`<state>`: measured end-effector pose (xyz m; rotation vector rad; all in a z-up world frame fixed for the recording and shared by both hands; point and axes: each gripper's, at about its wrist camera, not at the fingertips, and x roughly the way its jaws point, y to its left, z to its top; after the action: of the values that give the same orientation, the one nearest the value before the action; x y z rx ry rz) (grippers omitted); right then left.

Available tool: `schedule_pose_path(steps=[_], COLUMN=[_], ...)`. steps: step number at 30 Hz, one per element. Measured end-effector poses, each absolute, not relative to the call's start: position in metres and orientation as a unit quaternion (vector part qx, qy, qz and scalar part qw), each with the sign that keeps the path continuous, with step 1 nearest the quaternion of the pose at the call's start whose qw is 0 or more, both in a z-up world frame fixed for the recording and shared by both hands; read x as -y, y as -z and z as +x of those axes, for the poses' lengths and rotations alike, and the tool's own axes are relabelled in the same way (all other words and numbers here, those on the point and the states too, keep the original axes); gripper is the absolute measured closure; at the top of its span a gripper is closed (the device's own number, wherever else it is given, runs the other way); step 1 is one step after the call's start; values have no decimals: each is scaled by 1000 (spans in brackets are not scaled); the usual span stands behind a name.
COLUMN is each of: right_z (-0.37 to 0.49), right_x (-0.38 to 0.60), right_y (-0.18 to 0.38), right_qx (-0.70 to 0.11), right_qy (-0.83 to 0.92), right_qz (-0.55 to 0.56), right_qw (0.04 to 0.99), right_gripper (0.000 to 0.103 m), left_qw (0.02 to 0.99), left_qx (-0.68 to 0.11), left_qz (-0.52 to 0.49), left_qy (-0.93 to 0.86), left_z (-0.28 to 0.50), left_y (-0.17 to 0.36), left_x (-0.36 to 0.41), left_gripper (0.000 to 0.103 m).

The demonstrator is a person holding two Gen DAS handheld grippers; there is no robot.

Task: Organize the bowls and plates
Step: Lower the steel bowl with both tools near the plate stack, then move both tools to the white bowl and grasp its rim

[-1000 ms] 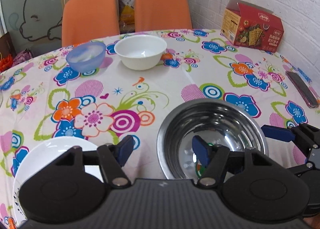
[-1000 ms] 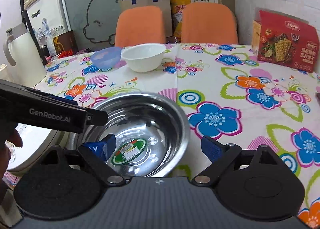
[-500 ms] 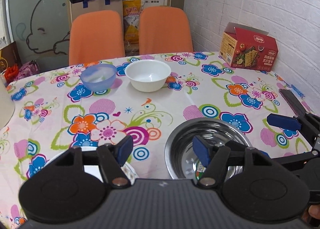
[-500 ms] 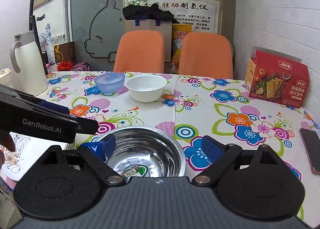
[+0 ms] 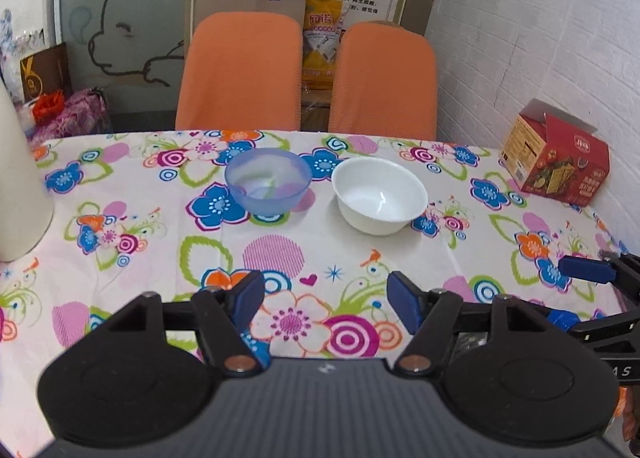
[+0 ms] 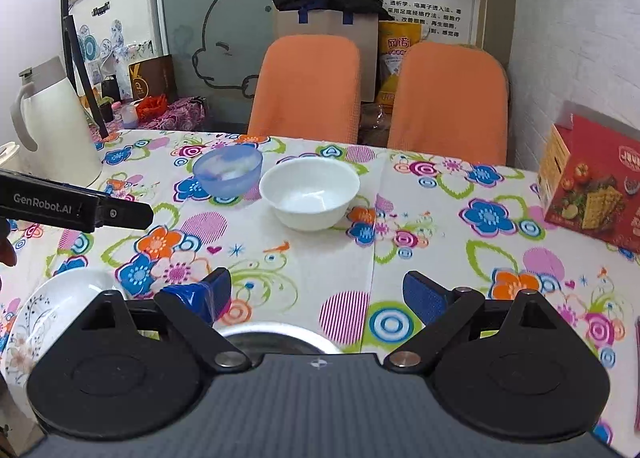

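Tongs on both sides stand with their blue-padded fingers spread apart and nothing between them. The left tongs (image 5: 325, 300) hang over the flowered worktop (image 5: 280, 254), with only printed cloth showing in the gap. The right tongs (image 6: 318, 292) hang over the near part of the same worktop, and the rim of a steel bowl (image 6: 276, 332) shows just under and between their fingers, most of it hidden by the gripper body. In the right wrist view a white plate (image 6: 60, 298) with a fine floral edge lies on the cloth to the left of the steel bowl, close beside it; whether they touch cannot be told. The left tongs' black bar crosses the left edge of that view above the plate.

Farther out, near the far side of the worktop, a translucent blue bowl (image 5: 267, 181) and a white bowl (image 5: 379, 195) sit upright next to each other with a small gap, the blue one on the left. A red cracker box (image 5: 560, 160) stands at the right edge by the brick wall, and a white kettle (image 6: 52, 126) stands at the left edge. Two orange chairs (image 5: 240, 70) are pushed up behind the worktop.
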<state>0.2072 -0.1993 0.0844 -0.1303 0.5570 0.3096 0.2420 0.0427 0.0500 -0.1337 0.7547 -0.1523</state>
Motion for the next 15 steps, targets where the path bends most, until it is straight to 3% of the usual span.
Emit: schedule_pose_path(steps=[6,15], right_z=[300,393], right_x=[190,182], right_y=[-94,-49], right_qx=[-303,-366], right_qy=[-136,-146], right_qz=[-115,-117], right_qw=[936,911], right_gripper=[23,23], left_qw=[898,840], left_qx=[-401,-491], left_qz=[-159,-229], left_qy=[85,31], left_z=[321,413], left_y=[-46,15], left_x=[-41,-15], left_gripper=[33,33])
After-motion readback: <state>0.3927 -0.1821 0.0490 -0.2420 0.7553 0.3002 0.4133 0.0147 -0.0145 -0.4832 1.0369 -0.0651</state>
